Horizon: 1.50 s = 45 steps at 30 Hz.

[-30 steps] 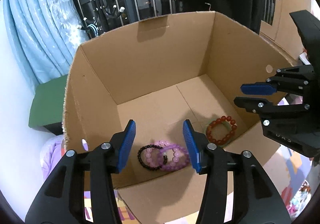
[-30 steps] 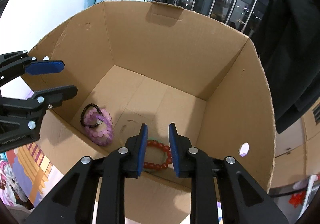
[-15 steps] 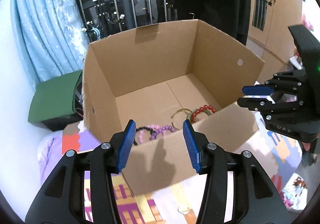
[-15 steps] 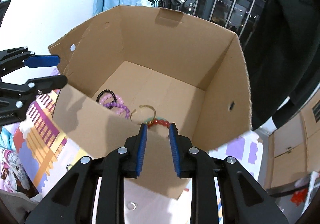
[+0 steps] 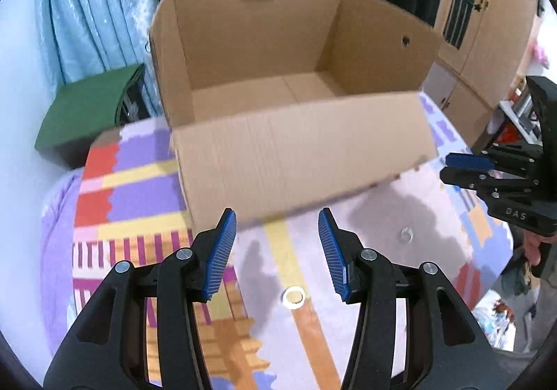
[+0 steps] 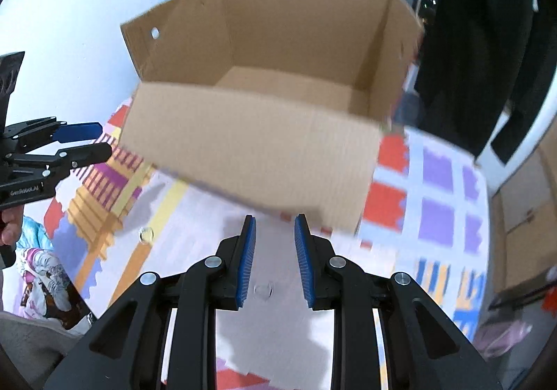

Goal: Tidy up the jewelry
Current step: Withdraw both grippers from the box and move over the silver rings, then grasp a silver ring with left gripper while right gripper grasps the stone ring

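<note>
Two rings (image 5: 293, 297) lie loose on the mat (image 5: 139, 188) before the box (image 5: 299, 160); left gripper (image 5: 277, 256) half-wide, right gripper (image 6: 274, 259) narrow, both empty.

readable marks, two only:
- "das" in pale letters on the black body of the right gripper (image 5: 466, 169), seen at the right edge of the left wrist view; may be part of a longer word
- "genrobot.ai" in small pale letters on the black body of the left gripper (image 6: 88, 139), at the left edge of the right wrist view
</note>
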Available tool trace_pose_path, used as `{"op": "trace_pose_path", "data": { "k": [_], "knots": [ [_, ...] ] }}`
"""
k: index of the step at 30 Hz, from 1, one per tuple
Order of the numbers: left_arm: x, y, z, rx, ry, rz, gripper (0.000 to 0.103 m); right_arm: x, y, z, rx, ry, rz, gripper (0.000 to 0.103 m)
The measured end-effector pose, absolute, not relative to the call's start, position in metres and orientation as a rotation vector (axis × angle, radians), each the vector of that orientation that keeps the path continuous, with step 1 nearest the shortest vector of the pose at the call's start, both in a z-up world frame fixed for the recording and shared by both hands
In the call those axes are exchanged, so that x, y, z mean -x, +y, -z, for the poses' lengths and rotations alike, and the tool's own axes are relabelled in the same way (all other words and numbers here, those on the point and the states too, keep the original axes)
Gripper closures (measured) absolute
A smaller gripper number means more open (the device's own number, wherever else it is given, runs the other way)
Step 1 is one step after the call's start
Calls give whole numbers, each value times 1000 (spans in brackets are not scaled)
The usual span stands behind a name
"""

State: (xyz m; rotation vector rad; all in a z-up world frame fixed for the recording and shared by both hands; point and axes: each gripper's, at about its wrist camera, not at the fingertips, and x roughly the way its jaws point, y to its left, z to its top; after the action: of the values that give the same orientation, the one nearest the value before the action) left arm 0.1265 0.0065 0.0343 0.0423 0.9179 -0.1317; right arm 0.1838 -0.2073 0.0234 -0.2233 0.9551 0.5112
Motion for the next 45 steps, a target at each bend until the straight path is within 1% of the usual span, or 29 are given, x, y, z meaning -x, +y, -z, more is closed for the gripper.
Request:
{"op": "trace_pose_path", "data": {
  "k": [6,17,28,29,30,32,33,45],
  "knots": [
    [-118,6,-11,-49,952,128,55,-171,-219,13,197,1026,-496,80],
    [-106,0,38,-77,1021,148,55,-164,-211,43,182,1074,-536,80],
    [-105,-2,53,-61,1047,169,55,-163,-204,58,217,1099,-522,79],
    [-105,-3,54,-60,1048,169,55,-163,-204,58,218,1098,-519,78],
    [-105,-3,55,-61,1050,169,55,-163,-205,58,218,1098,-519,73],
    [-106,-5,57,-58,1052,170,55,-164,-202,60,215,1095,-523,65],
    [-107,-5,58,-59,1053,169,55,-164,-202,60,213,1094,-529,64],
    [-111,-7,71,-64,1053,150,56,-166,-198,71,275,1093,-501,64]
  ]
}}
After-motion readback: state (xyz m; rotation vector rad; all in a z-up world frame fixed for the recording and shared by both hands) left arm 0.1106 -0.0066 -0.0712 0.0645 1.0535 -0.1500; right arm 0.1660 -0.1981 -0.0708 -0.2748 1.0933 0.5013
